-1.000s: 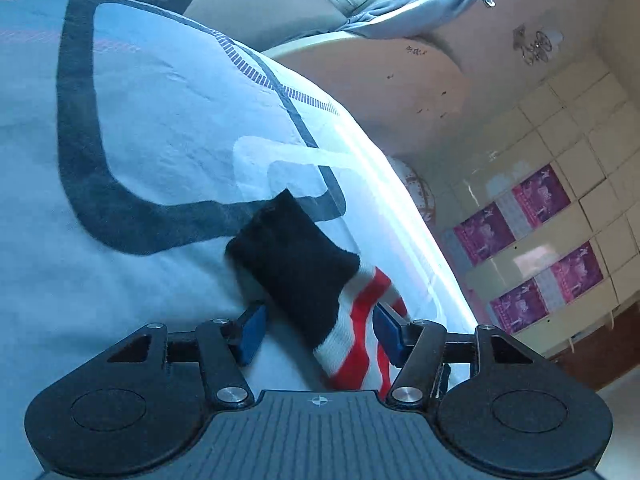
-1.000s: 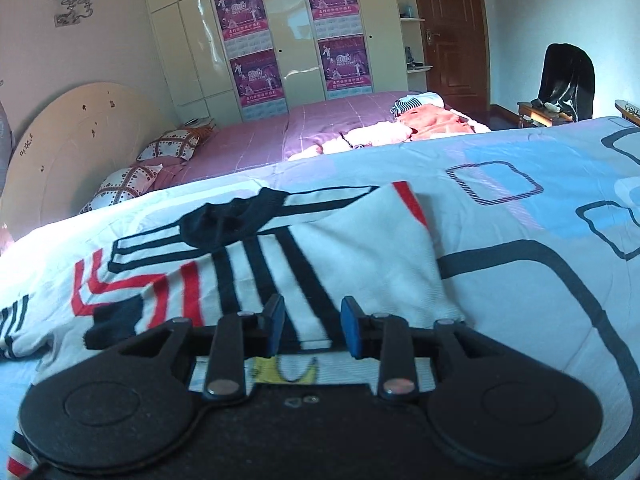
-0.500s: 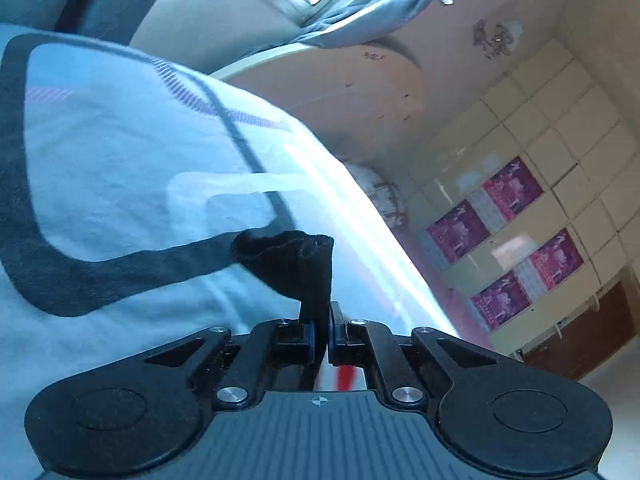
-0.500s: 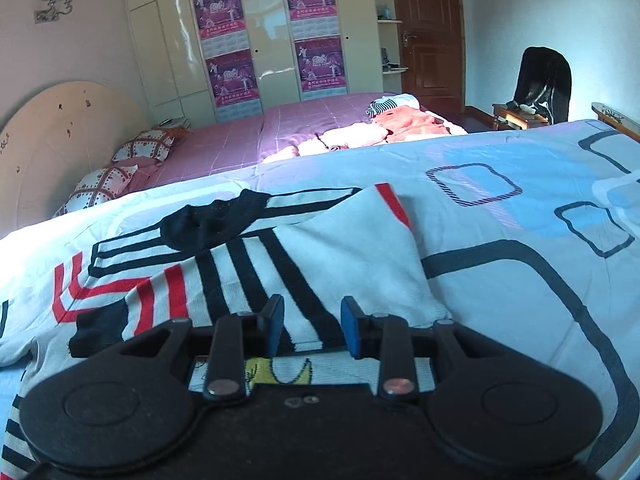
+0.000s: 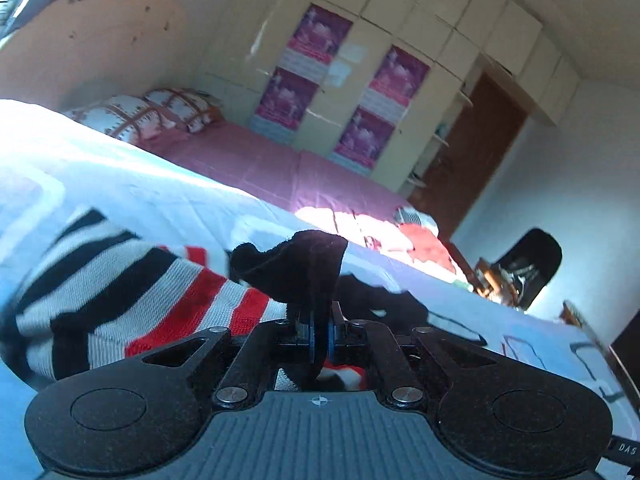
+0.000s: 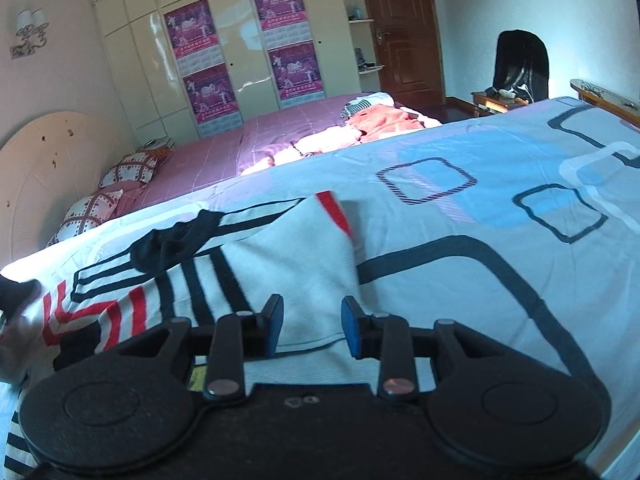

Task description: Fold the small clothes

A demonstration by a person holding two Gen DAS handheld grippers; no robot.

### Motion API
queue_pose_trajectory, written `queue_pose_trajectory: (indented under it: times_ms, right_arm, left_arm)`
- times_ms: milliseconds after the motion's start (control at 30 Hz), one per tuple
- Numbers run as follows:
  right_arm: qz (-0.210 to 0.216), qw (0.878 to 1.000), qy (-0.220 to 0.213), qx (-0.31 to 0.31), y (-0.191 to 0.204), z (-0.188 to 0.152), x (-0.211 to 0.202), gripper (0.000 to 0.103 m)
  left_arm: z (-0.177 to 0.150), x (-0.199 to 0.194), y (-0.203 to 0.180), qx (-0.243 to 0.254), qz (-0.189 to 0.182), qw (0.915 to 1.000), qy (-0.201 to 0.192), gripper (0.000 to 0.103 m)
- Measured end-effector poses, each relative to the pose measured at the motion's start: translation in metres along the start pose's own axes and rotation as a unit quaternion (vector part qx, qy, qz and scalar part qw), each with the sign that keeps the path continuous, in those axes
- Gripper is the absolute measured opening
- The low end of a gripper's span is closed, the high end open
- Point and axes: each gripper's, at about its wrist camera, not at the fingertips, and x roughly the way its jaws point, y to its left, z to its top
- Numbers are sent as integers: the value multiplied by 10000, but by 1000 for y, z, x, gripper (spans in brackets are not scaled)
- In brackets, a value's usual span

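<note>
Left wrist view shows the left gripper [image 5: 320, 336] with its blue pads pressed together on the black cuff [image 5: 308, 268] of a sleeve, the dark fabric standing up in a bunched fold above the fingers. That cuff belongs to the striped sweater [image 5: 132, 304], whose white, black and red bands spread to the near left across the pale blue bedspread [image 5: 132, 196]. Beyond it, this view takes in a second bed with a pink sheet [image 5: 280, 168], patterned pillows [image 5: 144, 114] at its left end, and a cream wardrobe [image 5: 404, 64] hung with purple posters.

Right wrist view gives what the left cannot: the body of the sweater [image 6: 288, 264] lying flat on the bedspread [image 6: 460, 208], its plain white panel folded over the striped part, with a red edge at the far corner and the dark collar to the left. The right gripper [image 6: 310, 326] hovers just above the near hem with its jaws partly spread; white fabric lies under the gap, but the pads do not press on it. At the far left edge of this view a blurred dark shape shows, too unclear to name. A chair draped with a black garment [image 6: 520, 64] stands at the far right, near the brown door [image 6: 400, 28]. Only this view shows the bedspread's dark rounded-square pattern running off to the right.
</note>
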Motion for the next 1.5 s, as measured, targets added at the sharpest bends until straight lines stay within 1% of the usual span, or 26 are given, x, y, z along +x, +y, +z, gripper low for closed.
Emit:
queue_pose_trajectory:
  times_ms: [67, 133, 200, 233, 300, 367, 467, 567, 600, 667, 767, 800, 833, 900, 933, 967, 1000, 1033, 1067, 1100, 1200, 1267, 1300, 1367, 1400, 1500]
  right_arm:
    - [-46, 10000, -13, 71, -12, 2, -2, 33]
    - [-78, 9998, -6, 182, -27, 3, -2, 35]
    - [-43, 9995, 87, 311, -39, 3, 1, 40]
    - [24, 9992, 121, 391, -43, 3, 3, 44]
    - [198, 9983, 128, 525, -48, 3, 4, 48]
    - [451, 9968, 157, 647, -45, 2, 8, 49]
    - [1144, 9896, 287, 821, -25, 0, 19, 49]
    - [1733, 9805, 528, 767, 13, -4, 40, 49]
    - [1859, 9777, 624, 757, 27, -5, 49, 49]
    - [1968, 9744, 815, 715, 51, -9, 68, 49]
    - [1964, 9706, 1179, 744, 78, -14, 97, 49]
    - [2002, 9676, 1306, 810, 83, -16, 104, 49]
    - [2048, 9649, 1382, 885, 89, -17, 111, 49]
    - [1956, 9671, 1358, 895, 101, -17, 115, 48]
    - [1904, 9693, 1300, 855, 107, -16, 116, 38]
    - [1819, 9725, 1218, 793, 111, -16, 116, 13]
    - [1763, 9747, 1184, 704, 116, -15, 117, 11]
    - [1723, 9764, 1163, 582, 119, -12, 116, 11]
    - [1687, 9796, 1011, 423, 123, -9, 110, 10]
    - [1686, 9826, 746, 217, 127, -5, 97, 10]
    - [1612, 9869, -33, -64, 121, 11, 56, 10]
    - [1364, 9900, -352, -91, 103, 15, 36, 10]
    - [1182, 9922, -382, -105, 93, 15, 35, 10]
    - [962, 9953, 5, -55, 79, 9, 53, 10]
    - [919, 9956, 156, -5, 74, 5, 62, 10]
    - [880, 9959, 194, 54, 71, -3, 70, 10]
  left_arm:
    - [-11, 18, -36, 115, -109, 9996, 232, 5]
    - [-23, 33, -68, 451, -66, 9982, 391, 5]
    - [-41, 50, -98, 766, 85, 9934, 854, 8]
    - [-46, 54, -105, 853, 101, 9911, 1021, 25]
    - [-53, 32, -112, 968, -73, 9923, 773, 42]
    - [-54, 5, -110, 1041, 3, 9930, 567, 42]
    - [-54, -45, -72, 862, 382, 9954, 176, 42]
    - [-52, -83, -20, 958, 1124, 9890, -122, 42]
    - [-52, -91, -2, 926, 1350, 9864, -126, 42]
    - [-50, -93, 30, 743, 1565, 9848, 72, 42]
    - [-47, -83, 59, 748, 1637, 9835, 168, 42]
    - [-47, -79, 64, 731, 1571, 9846, 232, 42]
    - [-46, -78, 67, 696, 1502, 9859, 240, 42]
    - [-47, -63, 66, 740, 1409, 9869, 257, 42]
    - [-46, -57, 66, 756, 1401, 9869, 270, 42]
    - [-45, -50, 68, 742, 1419, 9866, 322, 42]
    - [-46, -44, 71, 706, 1482, 9858, 364, 42]
    - [-46, -41, 74, 641, 1462, 9865, 358, 42]
    - [-45, -39, 75, 602, 1443, 9871, 341, 42]
    - [-45, -38, 76, 599, 1450, 9870, 336, 41]
    - [-46, -42, 82, 411, 1407, 9888, 281, 31]
    - [-46, -42, 86, 295, 1337, 9902, 271, 29]
    - [-46, -41, 85, 301, 1332, 9902, 279, 28]
    - [-47, -39, 83, 340, 1328, 9901, 296, 26]
    - [-47, -39, 82, 339, 1323, 9902, 304, 25]
    - [-46, -39, 84, 282, 1287, 9907, 328, 25]
